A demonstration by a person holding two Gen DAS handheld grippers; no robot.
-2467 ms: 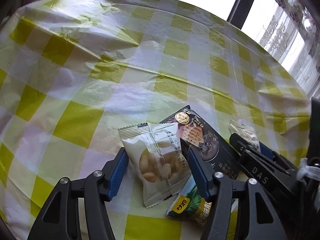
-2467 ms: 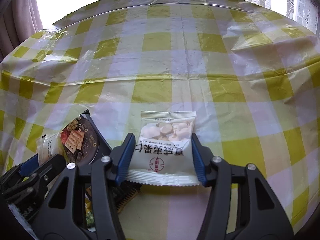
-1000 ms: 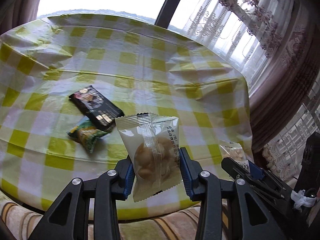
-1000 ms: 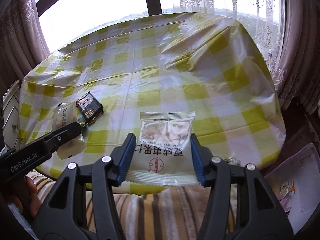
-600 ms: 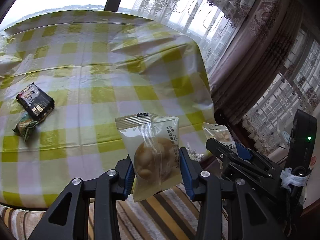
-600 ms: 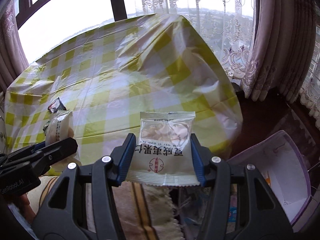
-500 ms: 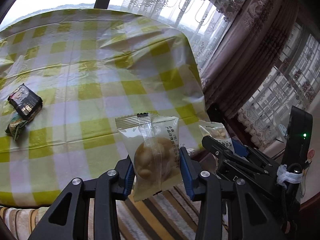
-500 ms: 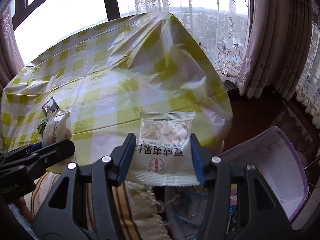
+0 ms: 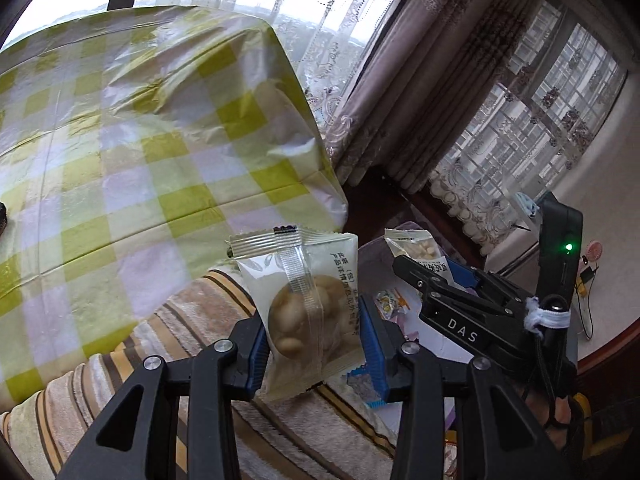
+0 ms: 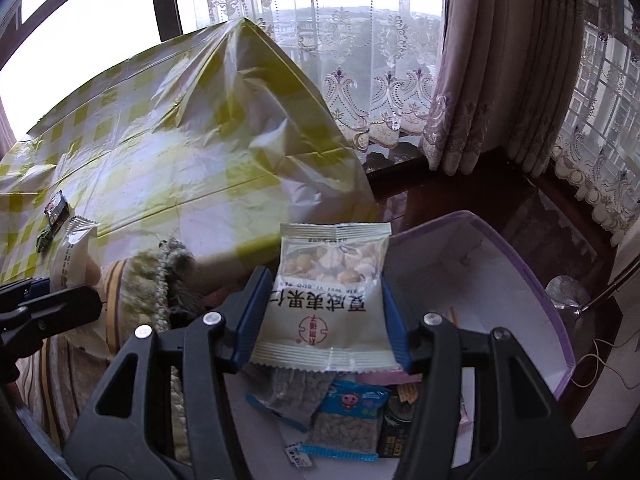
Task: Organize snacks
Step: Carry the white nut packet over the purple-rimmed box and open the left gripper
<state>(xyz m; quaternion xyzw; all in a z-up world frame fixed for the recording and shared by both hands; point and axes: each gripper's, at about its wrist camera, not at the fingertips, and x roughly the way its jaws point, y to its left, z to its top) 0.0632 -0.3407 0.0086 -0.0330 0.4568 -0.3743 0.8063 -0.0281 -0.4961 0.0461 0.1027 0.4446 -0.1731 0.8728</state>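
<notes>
Above the lilac bin (image 10: 532, 280), the right hand-held gripper (image 10: 324, 312) is pinching a light, crinkly nut packet (image 10: 328, 300) by its side edges; beside it the left hand-held gripper (image 9: 314, 338) is clamping a similar soft pouch (image 9: 304, 308), likely slippery, beyond which the checked tabletop (image 9: 140, 140) is lying.

**Two packets held off the table's right edge, above the bin**

The checked-cloth table (image 10: 168, 152) lies left. Right of it, lower down, sits the lilac plastic bin (image 10: 532, 280) with snack packets (image 10: 344, 420) inside. The right gripper (image 10: 324, 316) holds a white nut packet (image 10: 328, 292) above that bin. The left gripper (image 9: 312, 340) holds a clear-fronted nut packet (image 9: 304, 300) left of it, over a striped cushion (image 9: 160, 360).
</notes>
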